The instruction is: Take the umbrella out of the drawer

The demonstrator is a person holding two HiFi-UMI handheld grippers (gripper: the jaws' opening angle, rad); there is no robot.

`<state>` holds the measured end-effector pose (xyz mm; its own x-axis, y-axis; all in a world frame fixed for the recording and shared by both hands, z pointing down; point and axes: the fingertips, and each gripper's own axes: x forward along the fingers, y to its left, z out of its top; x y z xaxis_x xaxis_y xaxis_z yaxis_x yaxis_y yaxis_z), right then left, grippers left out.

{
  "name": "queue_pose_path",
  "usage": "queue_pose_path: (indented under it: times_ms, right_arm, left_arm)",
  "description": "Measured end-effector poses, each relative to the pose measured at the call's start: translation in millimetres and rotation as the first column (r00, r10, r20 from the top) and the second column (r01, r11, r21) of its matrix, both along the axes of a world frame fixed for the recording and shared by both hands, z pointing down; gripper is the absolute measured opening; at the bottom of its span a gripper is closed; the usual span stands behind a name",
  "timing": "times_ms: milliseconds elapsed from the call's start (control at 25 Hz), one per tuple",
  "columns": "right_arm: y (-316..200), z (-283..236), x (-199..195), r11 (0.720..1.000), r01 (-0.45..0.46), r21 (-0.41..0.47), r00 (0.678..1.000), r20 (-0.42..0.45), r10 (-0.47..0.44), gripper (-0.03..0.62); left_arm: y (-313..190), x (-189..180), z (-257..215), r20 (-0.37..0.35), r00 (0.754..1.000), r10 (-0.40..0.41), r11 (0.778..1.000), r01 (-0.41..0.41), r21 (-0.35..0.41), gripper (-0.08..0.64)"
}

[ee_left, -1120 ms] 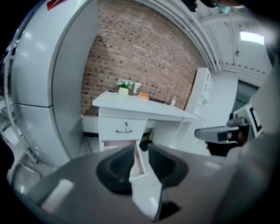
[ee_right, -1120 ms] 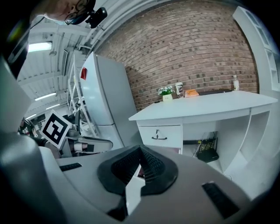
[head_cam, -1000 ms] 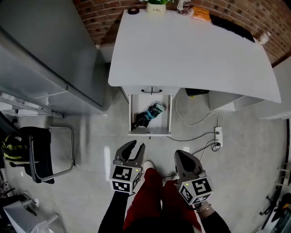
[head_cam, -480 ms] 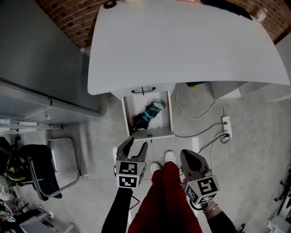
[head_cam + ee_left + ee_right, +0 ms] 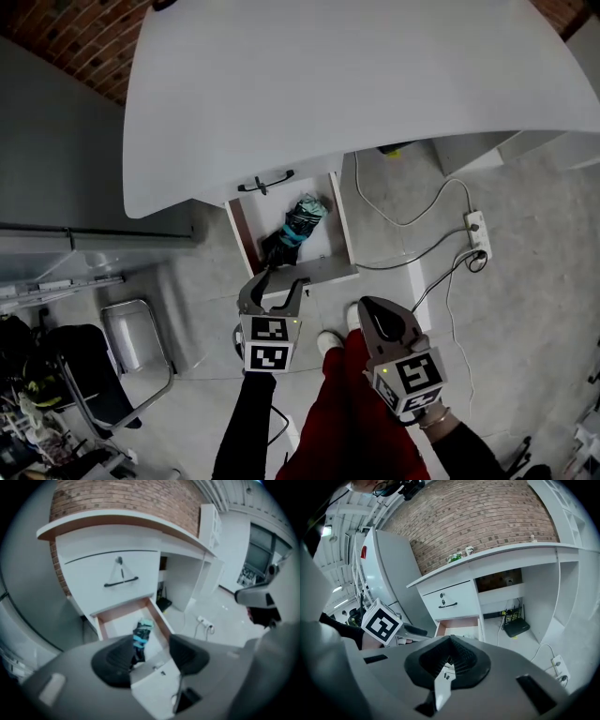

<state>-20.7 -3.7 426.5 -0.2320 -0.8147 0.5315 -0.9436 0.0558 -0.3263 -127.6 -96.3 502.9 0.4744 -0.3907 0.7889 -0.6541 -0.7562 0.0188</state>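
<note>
My left tongs (image 5: pixel 282 280) are opening, empty, near the open drawer (image 5: pixel 323 249) holding the umbrella (image 5: pixel 298 220); my right tongs (image 5: pixel 369 309) look closed.

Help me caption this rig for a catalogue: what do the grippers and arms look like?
Both the left gripper and right gripper are grey, with curved jaws and black ribbed pads; each carries a white cube of black square markers. Sleeves are black. The left's jaws are opening, with nothing gripped.
</note>
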Motion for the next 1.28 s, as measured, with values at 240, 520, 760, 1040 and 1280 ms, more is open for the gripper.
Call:
queue_pose_path:
  times_ms: [240,520,760,1040,1280]
  right_arm:
    - [-13.5,34.8,6.0,1.000,-0.015,0.000,1.000,0.000,0.015,-0.002]
    - [-21.7,66.8,14.2,0.999,-0.049,-0.013,0.998,0.038,0.049,-0.002]
    - [-21.9,92.2,13.0,0.999,-0.042,-0.019,0.997,0.059,0.043,-0.002]
    - [-21.0,115.2,22.1,0.996,-0.079,-0.029,0.994,0.076,0.081,-0.002]
    - [-27.6,135.5,32.3,0.994,-0.097,-0.040,0.992,0.081,0.100,-0.002]
  left_arm:
    - [-14.8,8.7,38.5,0.076,0.995,0.065,0.998,-0.066,0.001,0.244]
    - [-21.4,23.3,82.0,0.133,0.983,0.129,0.991,-0.125,-0.037,0.244]
    - [-33.5,33.4,117.0,0.187,0.971,0.146,0.989,-0.141,-0.041,0.270]
    - [-47.4,37.3,149.7,0.276,0.943,0.184,0.983,-0.183,-0.031,0.287]
    - [-58.6,39.1,175.3,0.336,0.920,0.200,0.979,-0.199,-0.038,0.301]
